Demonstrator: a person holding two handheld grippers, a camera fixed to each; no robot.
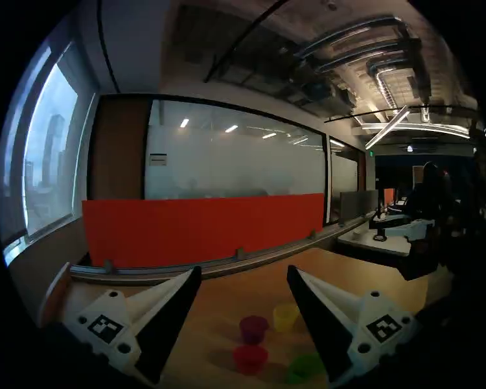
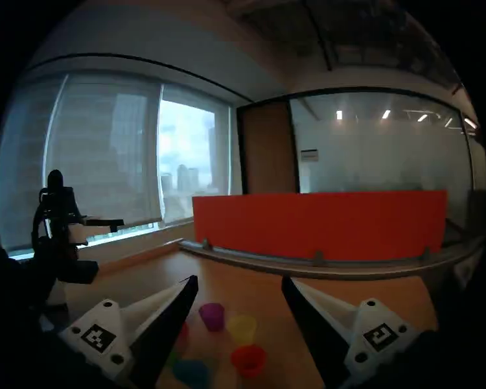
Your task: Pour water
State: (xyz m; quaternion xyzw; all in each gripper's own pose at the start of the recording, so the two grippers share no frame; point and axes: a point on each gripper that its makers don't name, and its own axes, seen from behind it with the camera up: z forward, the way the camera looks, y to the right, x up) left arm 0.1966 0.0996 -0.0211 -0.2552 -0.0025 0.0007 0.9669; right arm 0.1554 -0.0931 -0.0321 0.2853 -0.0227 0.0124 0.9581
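The left tool [image 1: 243,270] is spread wide. Its two white fingers [image 1: 146,311] with black inner faces stand well apart, with nothing between them, above a light wooden counter [image 1: 366,272]. In the gap below them four small plastic cups stand close together on the counter. A purple cup [image 1: 253,327] and a yellow cup [image 1: 285,316] are farther off, and a red cup [image 1: 250,358] and a green cup [image 1: 306,366] are nearer. None touches the fingers, and whether any holds water cannot be told.

The right tool [image 2: 239,280] is also spread and holds nothing, above the same counter [image 2: 256,292]. Between its fingers [image 2: 334,318] sit the purple cup [image 2: 212,316], the yellow cup [image 2: 242,328] just beside it and the red cup [image 2: 249,360] nearer. A blue cup [image 2: 191,373] stands close to the left finger.

Along the far edge of the counter runs an orange-red partition panel [image 2: 321,223], with a frosted glass wall [image 2: 379,149] behind it. A large window [image 2: 185,162] shows city towers, and a black stand [image 2: 55,227] rises at the left.
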